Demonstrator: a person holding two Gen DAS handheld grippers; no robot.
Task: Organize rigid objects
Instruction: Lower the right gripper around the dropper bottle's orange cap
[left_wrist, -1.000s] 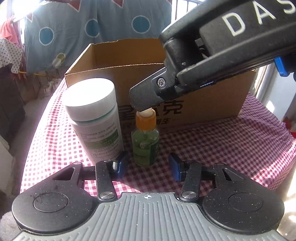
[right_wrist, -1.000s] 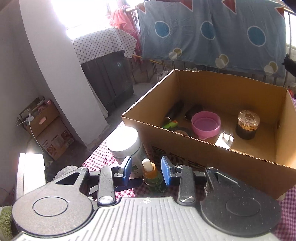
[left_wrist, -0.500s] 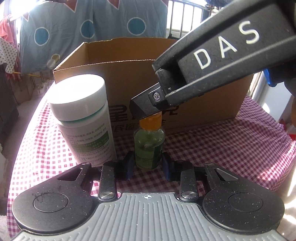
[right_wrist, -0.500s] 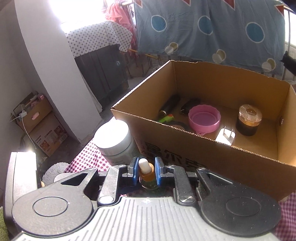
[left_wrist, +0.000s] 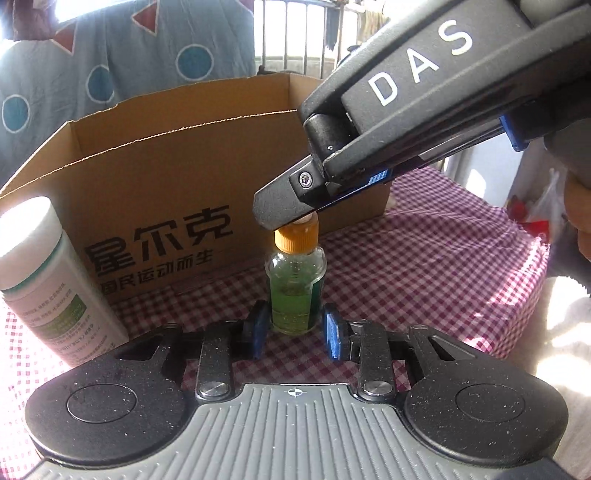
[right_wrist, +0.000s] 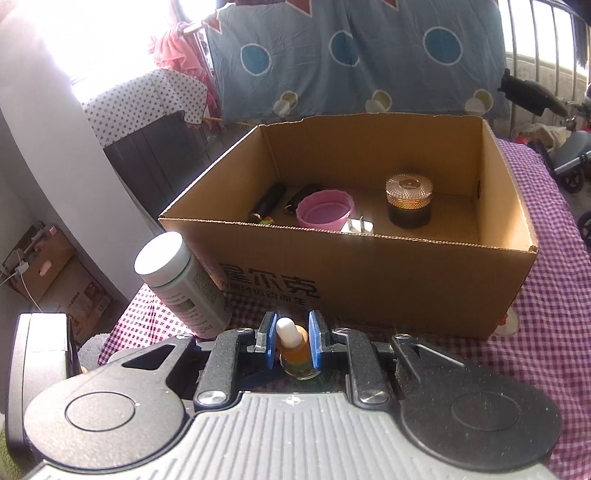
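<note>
A small glass bottle (left_wrist: 295, 288) of green liquid with an orange cap stands on the checked cloth in front of the cardboard box (left_wrist: 184, 184). My left gripper (left_wrist: 294, 328) is shut on the bottle's lower body, a blue pad on each side. My right gripper (left_wrist: 295, 218) comes down from the upper right and is shut on the cap. In the right wrist view the bottle (right_wrist: 295, 350) shows its white dropper tip and orange cap between the pads of my right gripper (right_wrist: 293, 341). A white-lidded jar (left_wrist: 40, 280) stands to the left of the bottle.
The open box (right_wrist: 369, 280) holds a pink lid (right_wrist: 325, 212), a dark jar with a gold lid (right_wrist: 409, 203), a white plug (right_wrist: 358, 225) and black cylinders (right_wrist: 269, 201). The white jar (right_wrist: 177, 280) stands by the box's front left corner. The checked cloth (left_wrist: 424, 277) ends at the right.
Both grippers went from open around the bottle to shut on it, the left on the body, the right on the cap. Both views have since swung, so the white jar sits further left.
</note>
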